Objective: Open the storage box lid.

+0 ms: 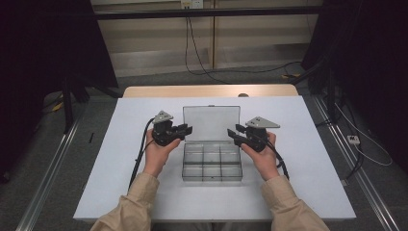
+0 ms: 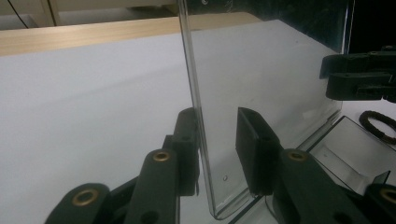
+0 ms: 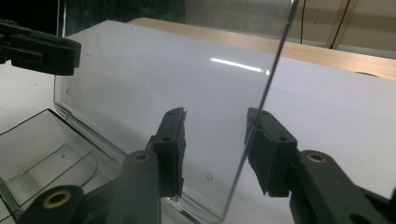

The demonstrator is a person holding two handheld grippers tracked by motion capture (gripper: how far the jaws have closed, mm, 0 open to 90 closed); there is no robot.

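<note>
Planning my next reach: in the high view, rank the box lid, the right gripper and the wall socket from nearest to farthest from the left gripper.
1. Lid: upright, right beside the left gripper.
2. Right gripper: at the lid's other edge.
3. Wall socket: far back, top of view.

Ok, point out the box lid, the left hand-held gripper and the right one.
box lid (image 1: 211, 120), high view, middle of the clear raised panel.
left hand-held gripper (image 1: 187, 129), high view, between its fingertips.
right hand-held gripper (image 1: 234, 132), high view, between its fingertips.

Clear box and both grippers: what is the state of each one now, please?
clear box: open, compartments look empty
lid: raised upright
left gripper: jaws astride the lid's edge, one pad touching, not clamped
right gripper: jaws astride the lid's other edge, not clamped
</note>
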